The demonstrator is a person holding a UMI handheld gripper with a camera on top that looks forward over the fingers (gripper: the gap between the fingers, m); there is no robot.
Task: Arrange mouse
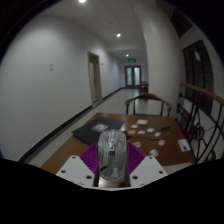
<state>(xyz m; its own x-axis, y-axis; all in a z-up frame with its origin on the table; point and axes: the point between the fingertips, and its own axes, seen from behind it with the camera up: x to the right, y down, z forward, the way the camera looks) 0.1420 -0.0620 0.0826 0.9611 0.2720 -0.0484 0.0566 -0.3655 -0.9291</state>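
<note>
A clear, silvery mouse [112,152] stands on end between my gripper's fingers, its nose pointing up. My gripper [112,166] is shut on it, with the purple pads [92,159] pressing on both of its sides. The mouse is held above the near end of a brown wooden table [68,152]. A dark grey flat mat [97,130] lies on the table just beyond the mouse. The lower end of the mouse is hidden between the fingers.
Several small white cards [150,131] lie on the table to the right of the mat, one [185,145] near the right edge. A dark chair [148,103] stands at the table's far end. A railing [203,112] runs on the right. A long corridor [125,80] lies beyond.
</note>
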